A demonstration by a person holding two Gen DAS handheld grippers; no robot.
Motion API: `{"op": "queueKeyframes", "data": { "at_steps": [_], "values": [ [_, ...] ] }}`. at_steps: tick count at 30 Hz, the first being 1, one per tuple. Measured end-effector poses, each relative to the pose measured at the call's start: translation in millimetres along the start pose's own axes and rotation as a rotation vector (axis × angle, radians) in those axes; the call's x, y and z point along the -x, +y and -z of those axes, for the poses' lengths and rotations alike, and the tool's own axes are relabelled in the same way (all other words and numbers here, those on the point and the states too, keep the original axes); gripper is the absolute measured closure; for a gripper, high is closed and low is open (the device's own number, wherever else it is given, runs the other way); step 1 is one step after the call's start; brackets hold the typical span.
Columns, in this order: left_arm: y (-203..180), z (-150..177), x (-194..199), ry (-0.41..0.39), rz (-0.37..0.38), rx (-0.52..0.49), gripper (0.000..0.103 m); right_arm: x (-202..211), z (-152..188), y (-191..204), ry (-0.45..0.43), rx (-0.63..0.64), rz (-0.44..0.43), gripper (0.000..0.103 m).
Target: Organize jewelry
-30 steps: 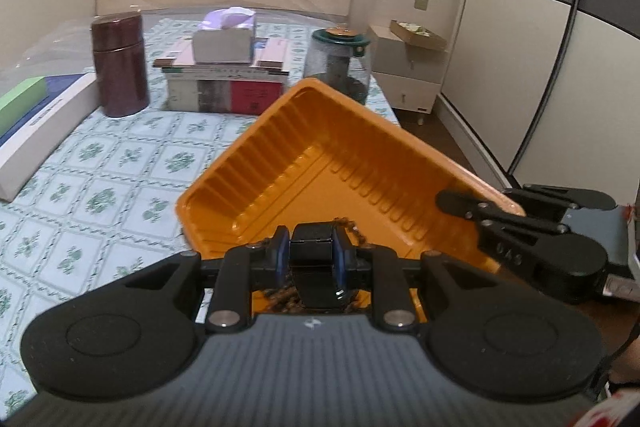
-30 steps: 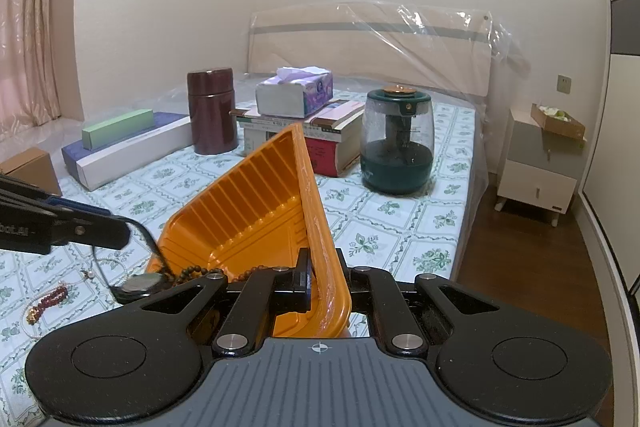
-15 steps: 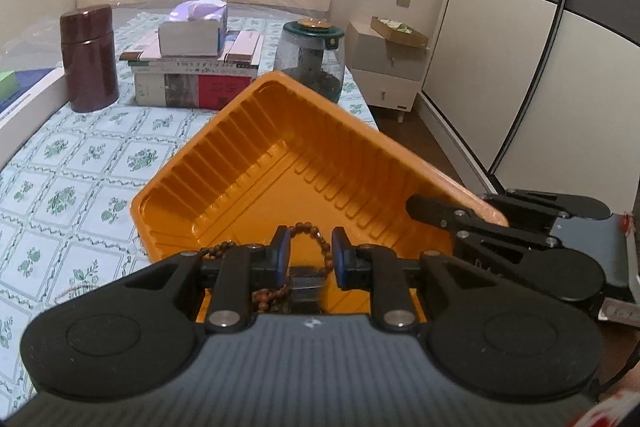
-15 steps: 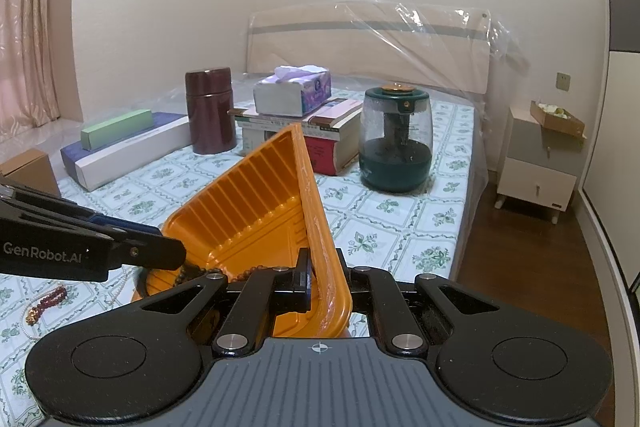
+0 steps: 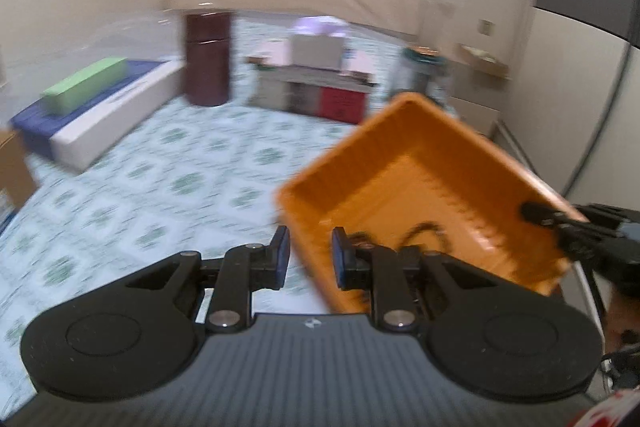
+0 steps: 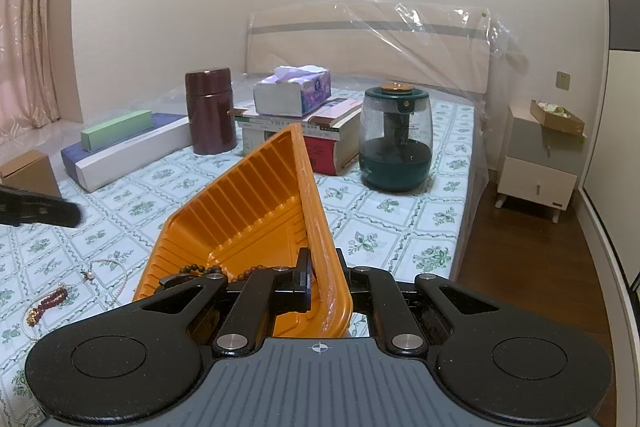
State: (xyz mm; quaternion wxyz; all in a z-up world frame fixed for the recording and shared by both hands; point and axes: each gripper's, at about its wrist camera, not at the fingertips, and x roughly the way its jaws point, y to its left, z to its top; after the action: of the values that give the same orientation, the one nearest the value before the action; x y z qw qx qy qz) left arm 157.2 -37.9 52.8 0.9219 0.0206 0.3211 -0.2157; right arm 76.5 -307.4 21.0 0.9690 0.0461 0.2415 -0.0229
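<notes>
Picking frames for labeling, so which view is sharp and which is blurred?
Left wrist view: motion-smeared throughout, so the orange tray and bedspread pattern look soft. Right wrist view: crisp, beads in the tray and pearl necklace readable; fisheye bends the walls in both.

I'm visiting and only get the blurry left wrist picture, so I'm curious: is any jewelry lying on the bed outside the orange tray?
Observer: Yes. The right wrist view shows a pearl necklace and a red bead bracelet on the bedspread, left of the orange tray.
Operator: Why is the tray tilted?
Observer: The right gripper is shut on its near rim, holding it tipped up.
Operator: Anything inside?
Observer: Brown beads lie at its low end.
</notes>
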Motion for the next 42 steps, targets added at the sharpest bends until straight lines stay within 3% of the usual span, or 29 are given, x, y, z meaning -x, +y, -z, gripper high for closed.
{"op": "queueKeyframes", "data": {
  "at_steps": [7, 13, 21, 42],
  "values": [
    [63.5, 31.0, 20.7, 0.024, -0.183, 0.083, 0.084, -0.6, 0.7, -0.3, 0.001, 0.002, 0.002, 0.094],
    [94.3, 63.0, 27.1, 0.068, -0.271, 0.139, 0.083, -0.8, 0.6, 0.2, 0.001, 0.009, 0.004, 0.094],
    [92.5, 90.8, 16.5, 0.103, -0.264, 0.157, 0.082, -0.4, 1.4, 1.5, 0.004, 0.017, 0.01, 0.094],
    [70.1, 95.7, -30.5, 0.146, -0.219, 0.07, 0.086, -1.7, 3.3, -0.5, 0.009, 0.018, 0.017, 0.094]
  ]
}}
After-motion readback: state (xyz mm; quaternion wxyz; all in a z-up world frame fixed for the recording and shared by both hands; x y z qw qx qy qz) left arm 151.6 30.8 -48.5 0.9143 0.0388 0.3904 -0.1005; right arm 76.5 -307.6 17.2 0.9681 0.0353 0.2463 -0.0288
